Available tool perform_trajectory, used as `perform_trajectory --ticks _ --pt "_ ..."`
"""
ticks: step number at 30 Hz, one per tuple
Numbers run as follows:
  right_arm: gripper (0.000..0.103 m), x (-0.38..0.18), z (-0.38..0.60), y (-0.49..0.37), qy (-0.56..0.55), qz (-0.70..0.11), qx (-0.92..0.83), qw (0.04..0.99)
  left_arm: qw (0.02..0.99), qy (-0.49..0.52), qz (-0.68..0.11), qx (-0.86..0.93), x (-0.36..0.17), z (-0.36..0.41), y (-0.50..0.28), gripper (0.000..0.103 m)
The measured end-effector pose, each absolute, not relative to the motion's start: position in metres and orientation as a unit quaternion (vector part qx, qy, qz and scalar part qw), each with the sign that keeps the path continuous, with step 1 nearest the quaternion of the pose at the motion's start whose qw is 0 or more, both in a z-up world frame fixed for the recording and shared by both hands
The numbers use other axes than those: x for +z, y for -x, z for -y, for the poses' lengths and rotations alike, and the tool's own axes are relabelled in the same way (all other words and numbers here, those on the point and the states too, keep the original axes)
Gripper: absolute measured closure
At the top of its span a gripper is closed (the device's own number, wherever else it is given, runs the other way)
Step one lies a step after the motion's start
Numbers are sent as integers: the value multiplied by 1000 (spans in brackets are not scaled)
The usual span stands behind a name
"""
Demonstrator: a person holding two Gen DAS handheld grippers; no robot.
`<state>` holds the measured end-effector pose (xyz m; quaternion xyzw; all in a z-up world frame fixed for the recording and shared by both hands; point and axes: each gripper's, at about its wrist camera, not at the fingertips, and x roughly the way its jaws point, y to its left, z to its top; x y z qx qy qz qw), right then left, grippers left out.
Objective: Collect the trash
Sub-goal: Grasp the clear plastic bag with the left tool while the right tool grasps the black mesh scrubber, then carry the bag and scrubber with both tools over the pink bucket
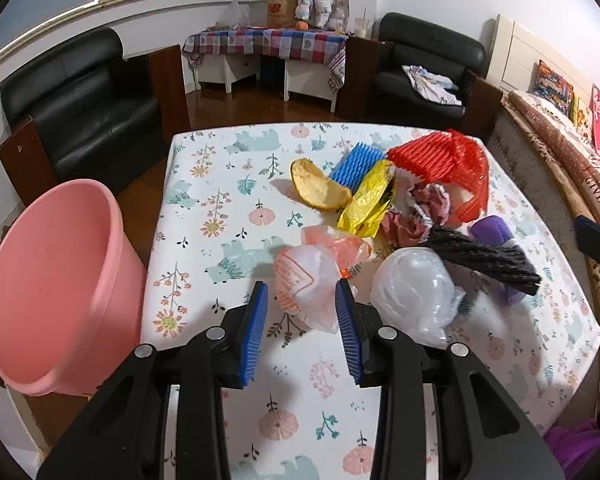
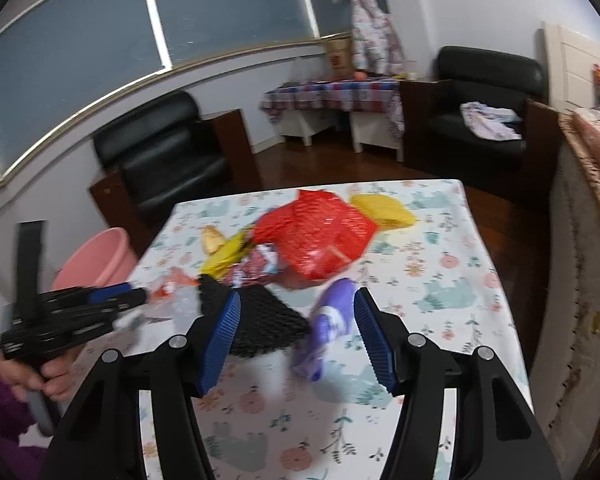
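A pile of trash lies on the floral tablecloth (image 1: 228, 184). My left gripper (image 1: 302, 292) is open, its blue pads either side of a white and orange plastic bag (image 1: 304, 280). Beside it lie a clear plastic bag (image 1: 414, 286), a black foam net (image 1: 484, 258), a purple wrapper (image 1: 492, 230), a yellow foil wrapper (image 1: 370, 200), a fruit peel (image 1: 318, 190), a blue foam net (image 1: 356, 164) and a red foam net (image 1: 440, 158). My right gripper (image 2: 296, 304) is open above the black foam net (image 2: 260, 320) and the purple wrapper (image 2: 332, 316).
A pink plastic bucket (image 1: 52, 280) stands on the floor at the table's left edge. Black armchairs (image 1: 80, 104) and a side table with a plaid cloth (image 1: 268, 42) stand beyond. A bed (image 1: 572, 152) runs along the right. The left gripper (image 2: 76, 312) shows in the right wrist view.
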<state>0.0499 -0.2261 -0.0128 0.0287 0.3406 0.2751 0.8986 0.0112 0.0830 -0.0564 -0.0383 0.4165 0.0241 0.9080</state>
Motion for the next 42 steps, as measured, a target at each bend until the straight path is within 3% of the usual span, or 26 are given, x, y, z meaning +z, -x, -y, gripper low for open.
perform_trajectory --ticks 8,16,18,20,21,22,23,29,42 --pt "41 -16 201 -52 -12 -367 362 857 904 41 -426 11 -62 -80 -14 68" --pt "38 -32 163 -49 91 -372 367 848 898 46 -438 18 -65 -84 -11 68" --pt "48 -39 160 -52 104 -381 357 846 894 47 -446 26 -66 -87 -12 68" --pt "75 -45 161 -58 100 -396 353 842 890 52 -452 28 -67 -91 -11 68" --pt "80 -48 164 -60 92 -402 353 840 890 57 -451 29 -67 -92 -10 70" --pt "90 -49 167 -62 80 -408 353 838 891 61 -450 27 -66 -94 -9 77" --pt "93 -50 169 -64 70 -410 353 838 891 64 -449 22 -65 -95 -9 86" --pt "95 -39 182 -66 31 -398 351 847 901 60 -429 19 -57 -95 -3 99" --pt "95 9 168 -72 -34 -359 387 849 930 69 -358 45 -9 -117 21 99"
